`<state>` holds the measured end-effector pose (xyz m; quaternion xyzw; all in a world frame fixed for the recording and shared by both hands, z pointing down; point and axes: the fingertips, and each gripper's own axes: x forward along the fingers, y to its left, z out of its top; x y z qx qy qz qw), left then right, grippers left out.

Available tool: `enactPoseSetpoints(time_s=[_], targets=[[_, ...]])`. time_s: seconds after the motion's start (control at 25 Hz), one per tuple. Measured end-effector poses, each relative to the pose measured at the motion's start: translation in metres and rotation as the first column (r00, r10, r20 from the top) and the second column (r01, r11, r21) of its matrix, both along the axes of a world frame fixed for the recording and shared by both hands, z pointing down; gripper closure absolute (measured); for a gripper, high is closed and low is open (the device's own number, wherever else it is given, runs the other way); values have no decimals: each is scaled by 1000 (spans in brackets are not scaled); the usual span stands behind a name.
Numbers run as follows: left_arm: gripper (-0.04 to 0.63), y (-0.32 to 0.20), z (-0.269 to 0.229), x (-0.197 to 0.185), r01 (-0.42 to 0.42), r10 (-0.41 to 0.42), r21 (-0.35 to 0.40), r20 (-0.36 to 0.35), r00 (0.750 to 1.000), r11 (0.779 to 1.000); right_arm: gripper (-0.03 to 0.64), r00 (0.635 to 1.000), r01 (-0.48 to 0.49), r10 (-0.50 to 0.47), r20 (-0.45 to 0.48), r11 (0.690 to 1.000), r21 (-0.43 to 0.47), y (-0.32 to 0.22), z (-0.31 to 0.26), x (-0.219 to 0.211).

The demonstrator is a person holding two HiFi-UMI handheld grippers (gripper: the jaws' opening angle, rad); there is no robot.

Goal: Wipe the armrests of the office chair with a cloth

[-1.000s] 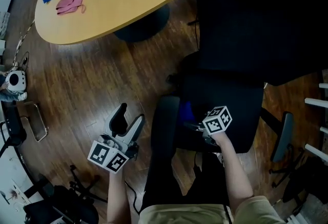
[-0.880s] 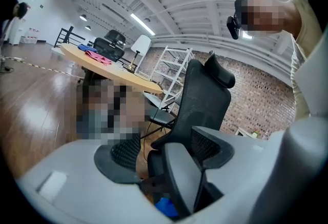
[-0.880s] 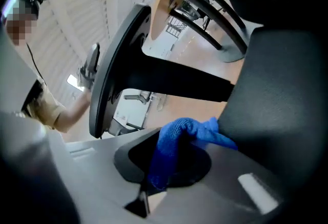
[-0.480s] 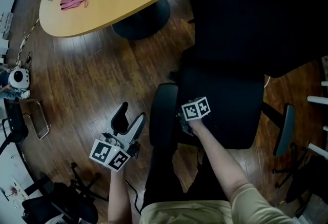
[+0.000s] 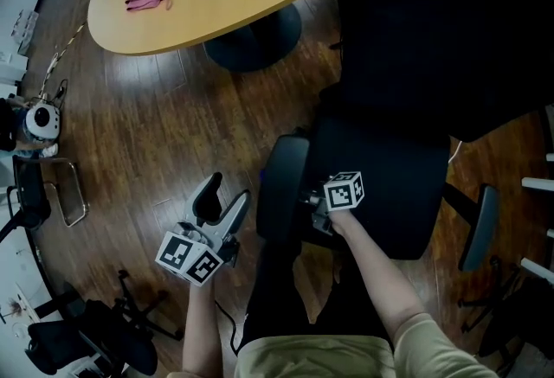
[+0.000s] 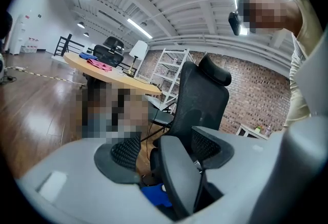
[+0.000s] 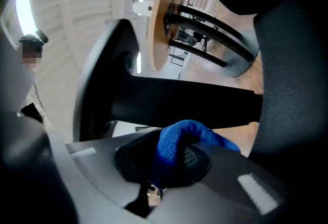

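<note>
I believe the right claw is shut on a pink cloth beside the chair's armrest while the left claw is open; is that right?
Not quite: the cloth in the right claw is blue, not pink, as the right gripper view shows. It is beside the armrest, and the left claw is open.

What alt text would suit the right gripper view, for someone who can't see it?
The right gripper is shut on a bunched blue cloth, with a black part of the office chair just ahead. A wooden table shows beyond.
</note>
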<state>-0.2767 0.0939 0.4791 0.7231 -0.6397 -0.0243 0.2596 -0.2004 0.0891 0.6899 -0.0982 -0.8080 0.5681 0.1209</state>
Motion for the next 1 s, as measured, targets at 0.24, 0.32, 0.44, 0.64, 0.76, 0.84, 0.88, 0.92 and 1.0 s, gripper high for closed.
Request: enactPoseSetpoints(time_s=[0.24, 0.32, 0.44, 0.64, 0.76, 0.84, 0.88, 0.92, 1.0], targets=[[296, 3, -16, 8, 8, -9, 10, 10, 1000, 1000, 606, 978, 39, -44, 206, 999, 25, 13, -60, 9], [296, 5, -22, 11, 12, -12, 12, 21, 1000, 1000, 604, 975, 16, -18, 221, 1000, 11, 6, -61, 16], [296, 10, -29, 15, 18, -18, 11, 39, 999, 1000, 603, 984, -40, 32, 176, 998, 41, -10, -61, 28], [299, 14, -66, 49, 46, -48, 36, 63, 997, 998, 603, 985, -162, 144, 101, 964, 209, -44, -113, 98], [302, 21, -106, 89, 77, -80, 59, 66, 995, 995, 603, 973, -233, 217, 85, 911, 341, -60, -182, 168], [304, 15, -140, 119, 84, -90, 92, 67, 994, 992, 603, 955, -289, 289, 72, 842, 456, -80, -234, 215], [304, 8, -158, 135, 77, -85, 116, 68, 994, 990, 603, 942, -312, 328, 66, 790, 528, -92, -262, 237], [304, 1, -178, 153, 63, -74, 142, 72, 995, 988, 603, 928, -328, 367, 63, 727, 603, -102, -290, 258], [304, -10, -220, 189, 28, -45, 189, 88, 995, 981, 603, 900, -340, 430, 72, 589, 733, -111, -349, 296]])
